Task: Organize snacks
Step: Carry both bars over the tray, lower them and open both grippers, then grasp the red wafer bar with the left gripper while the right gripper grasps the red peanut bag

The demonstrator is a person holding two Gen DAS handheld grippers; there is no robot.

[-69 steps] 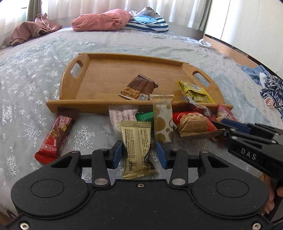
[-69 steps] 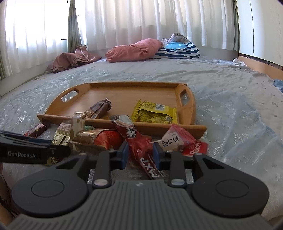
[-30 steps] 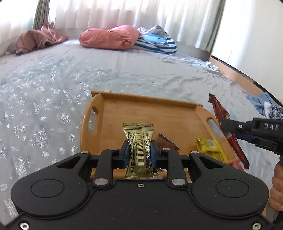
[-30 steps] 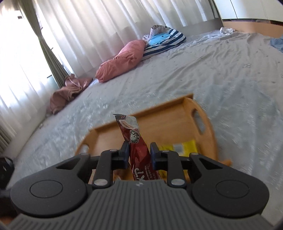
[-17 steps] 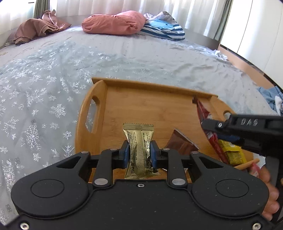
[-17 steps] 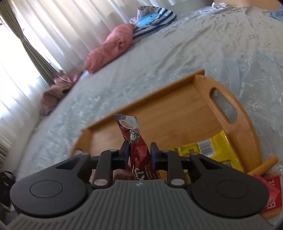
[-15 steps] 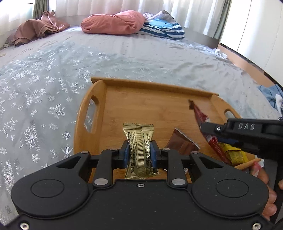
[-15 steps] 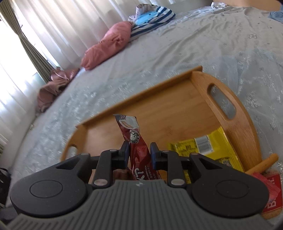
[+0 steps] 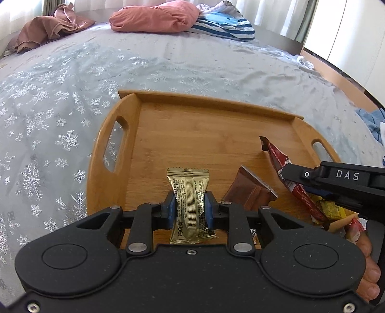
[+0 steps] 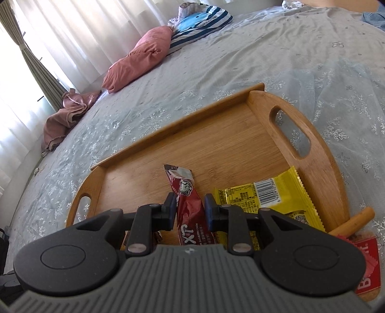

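Observation:
A wooden tray (image 9: 192, 125) lies on the bed; it also shows in the right wrist view (image 10: 216, 144). My left gripper (image 9: 188, 207) is shut on a gold snack packet (image 9: 189, 204) and holds it over the tray's near left part. My right gripper (image 10: 189, 209) is over the tray's right part, its pads a little apart from a dark red snack stick (image 10: 190, 209) between them; the stick also shows in the left wrist view (image 9: 286, 173). A brown packet (image 9: 250, 190) and a yellow packet (image 10: 267, 195) lie in the tray.
A red packet (image 10: 365, 269) lies on the bed outside the tray's near right corner. Pink pillow (image 9: 154, 15), striped cushion (image 9: 223, 21) and brown cloth (image 9: 48, 29) lie at the far side of the bed. Clothes (image 9: 371, 120) lie at right.
Both grippers closed on their packets by the tray's front, lifted them and carried them over the tray. In the last half second the right gripper's jaws have parted slightly around the red stick.

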